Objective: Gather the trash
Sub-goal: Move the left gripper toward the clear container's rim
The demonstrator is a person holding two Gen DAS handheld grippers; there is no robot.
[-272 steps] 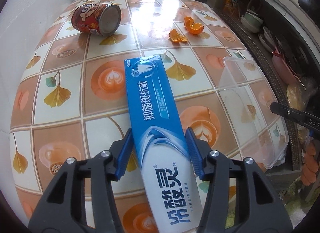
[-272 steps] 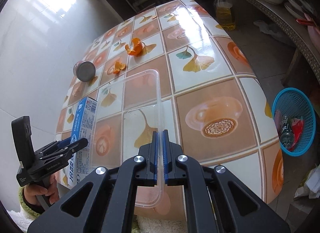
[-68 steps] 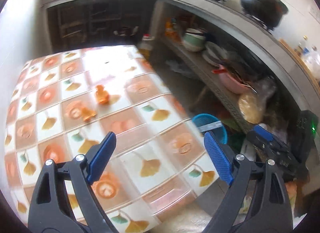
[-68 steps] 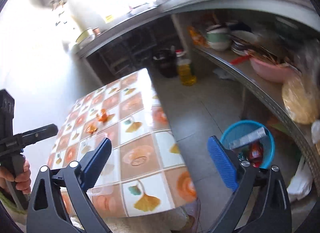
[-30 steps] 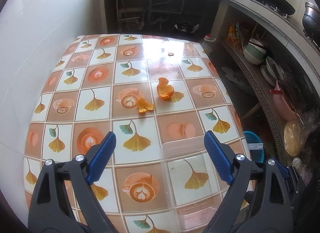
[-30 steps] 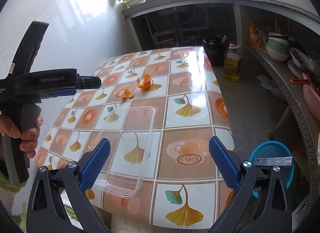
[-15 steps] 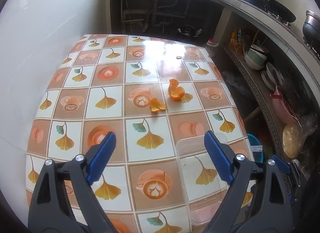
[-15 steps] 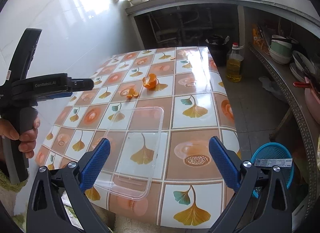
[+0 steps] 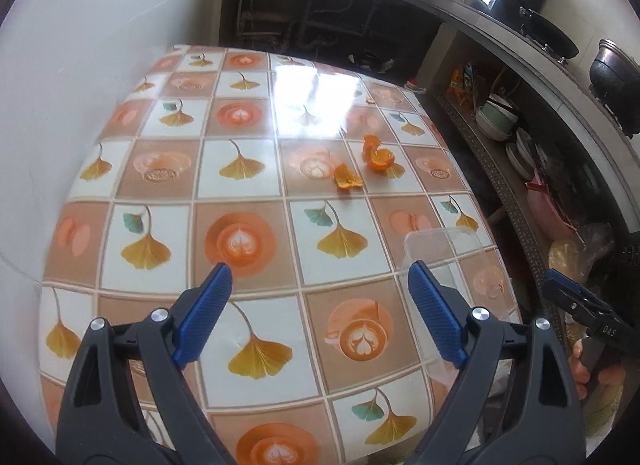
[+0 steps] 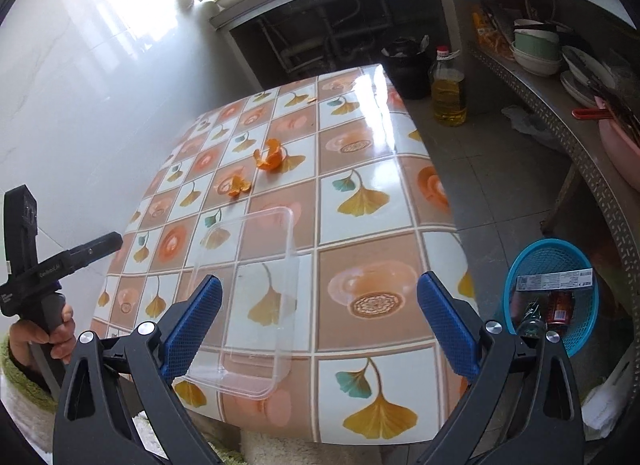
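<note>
Two pieces of orange peel lie on the tiled table: a curled one (image 9: pixel 378 155) (image 10: pixel 272 159) and a flatter one (image 9: pixel 347 181) (image 10: pixel 239 186). A clear plastic box (image 10: pixel 248 305) (image 9: pixel 444 249) rests near the table's front edge. My left gripper (image 9: pixel 318 291) hangs open above the table, well short of the peel, nothing between its fingers. My right gripper (image 10: pixel 318 307) is open too, over the near right part of the table beside the clear box. A blue trash basket (image 10: pixel 554 297) on the floor holds a toothpaste carton and a can.
A white wall runs along the table's left side. An oil bottle (image 10: pixel 448 87) and a dark pot (image 10: pixel 406 65) stand on the floor beyond the table. A metal shelf (image 10: pixel 560 105) with bowls and plates runs along the right. A hand holds each gripper's handle.
The left gripper has moved left and a little lower over the table; the peel and clear box now sit further right in its view. The right gripper stayed nearly in place.
</note>
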